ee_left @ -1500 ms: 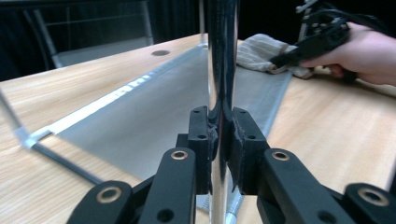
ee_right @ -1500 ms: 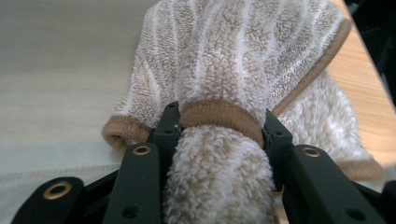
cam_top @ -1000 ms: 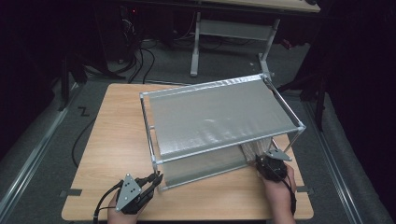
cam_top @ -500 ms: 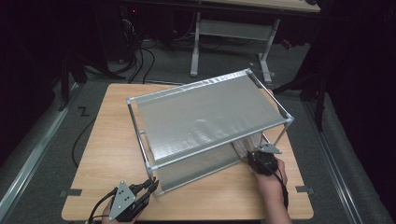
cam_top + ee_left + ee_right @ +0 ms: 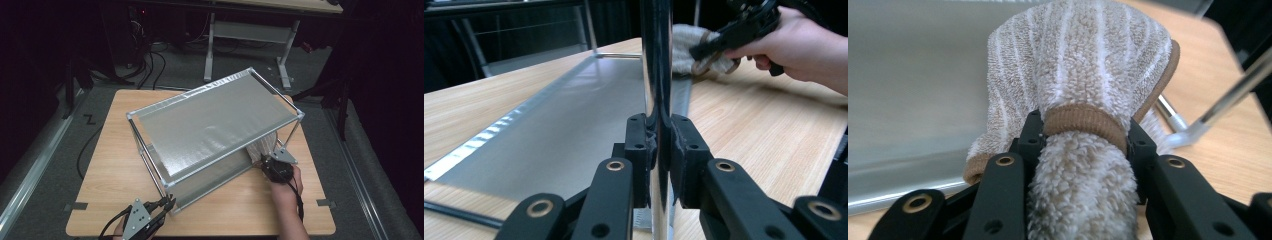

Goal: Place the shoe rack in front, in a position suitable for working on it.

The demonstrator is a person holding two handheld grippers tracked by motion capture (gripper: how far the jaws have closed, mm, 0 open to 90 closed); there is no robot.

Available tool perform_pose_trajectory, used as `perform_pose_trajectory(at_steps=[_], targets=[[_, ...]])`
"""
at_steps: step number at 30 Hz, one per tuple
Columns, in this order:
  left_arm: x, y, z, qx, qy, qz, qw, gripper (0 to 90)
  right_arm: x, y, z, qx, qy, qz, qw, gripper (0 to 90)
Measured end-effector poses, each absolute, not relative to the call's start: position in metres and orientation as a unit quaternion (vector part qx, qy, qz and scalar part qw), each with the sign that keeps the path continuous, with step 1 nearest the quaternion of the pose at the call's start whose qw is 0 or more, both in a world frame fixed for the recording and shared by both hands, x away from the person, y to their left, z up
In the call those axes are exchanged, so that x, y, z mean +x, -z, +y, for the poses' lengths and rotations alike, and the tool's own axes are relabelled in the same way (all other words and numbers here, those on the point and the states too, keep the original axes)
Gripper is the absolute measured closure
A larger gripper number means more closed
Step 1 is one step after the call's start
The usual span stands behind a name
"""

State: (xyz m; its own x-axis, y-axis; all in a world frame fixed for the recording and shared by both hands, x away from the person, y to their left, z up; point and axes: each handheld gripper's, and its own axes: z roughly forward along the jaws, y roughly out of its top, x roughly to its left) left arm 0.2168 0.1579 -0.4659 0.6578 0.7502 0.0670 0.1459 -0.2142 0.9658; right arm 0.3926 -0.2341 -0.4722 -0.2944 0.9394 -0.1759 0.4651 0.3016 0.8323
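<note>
The left gripper [image 5: 657, 150] clamps the rack's [image 5: 210, 125] corner post [image 5: 656, 60], steadying it. Ahead, the right gripper [image 5: 1083, 145] pinches a bunched towel [image 5: 1088, 65] to wipe the lower shelf [image 5: 913, 75].

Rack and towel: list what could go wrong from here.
1. The left gripper clamps only one thin corner post of the rack; a hard wipe could swing the rack or slip the post free.
2. The right gripper pinches a thick bunch of towel; dragging it along the lower shelf could pull it loose.
3. The towel lies close to the far leg and might snag there.
</note>
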Motion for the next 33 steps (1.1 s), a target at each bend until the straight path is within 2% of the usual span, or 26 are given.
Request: perform_pose_trajectory(at_steps=[9, 13, 20, 33], targets=[[0.23, 0.467, 0.142, 0.739, -0.269, 0.274, 0.553, 77.8, 0.347, 0.456, -0.251, 0.478, -0.426, 0.686, 0.345, 62.5], [0.237, 0.469, 0.142, 0.738, -0.258, 0.27, 0.562, 69.0, 0.329, 0.449, -0.253, 0.47, -0.437, 0.679, 0.356, 62.0], [0.243, 0.468, 0.137, 0.735, -0.263, 0.262, 0.568, 64.1, 0.301, 0.436, -0.258, 0.461, -0.461, 0.655, 0.383, 62.0], [0.245, 0.471, 0.133, 0.734, -0.264, 0.263, 0.568, 60.5, 0.277, 0.411, -0.272, 0.452, -0.5, 0.603, 0.425, 62.1]])
